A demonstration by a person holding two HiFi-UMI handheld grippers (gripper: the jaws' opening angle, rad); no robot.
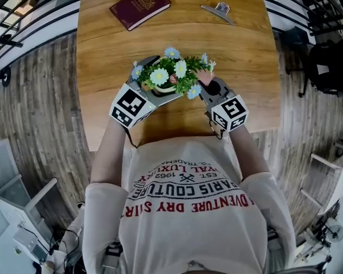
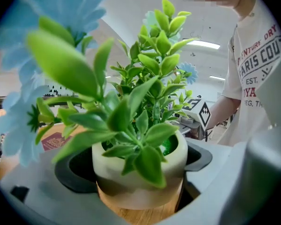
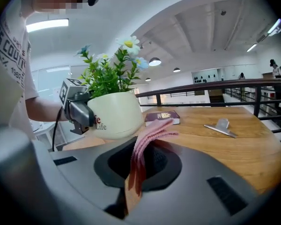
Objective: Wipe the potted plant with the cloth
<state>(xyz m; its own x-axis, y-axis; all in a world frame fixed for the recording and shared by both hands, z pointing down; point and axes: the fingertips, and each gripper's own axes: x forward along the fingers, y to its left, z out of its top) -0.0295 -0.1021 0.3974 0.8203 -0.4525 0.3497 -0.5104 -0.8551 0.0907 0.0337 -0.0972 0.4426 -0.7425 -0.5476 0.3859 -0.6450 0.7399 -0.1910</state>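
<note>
The potted plant (image 1: 171,76) has a cream pot (image 2: 138,170), green leaves and pale blue and white flowers, and stands on the wooden table (image 1: 240,50) near its front edge. My left gripper (image 1: 154,89) is shut on the pot, one jaw on each side of it. To the right of the plant, my right gripper (image 1: 209,85) is shut on a folded pink cloth (image 3: 147,139). The cloth's free end (image 1: 204,75) lies close to the right-hand leaves and pot wall (image 3: 114,114); I cannot tell whether it touches them.
A maroon passport-like booklet (image 1: 140,5) lies at the far left of the table, and a metal clip (image 1: 218,11) at the far right. Black railings (image 1: 23,10) flank the table, with wood-plank floor on both sides.
</note>
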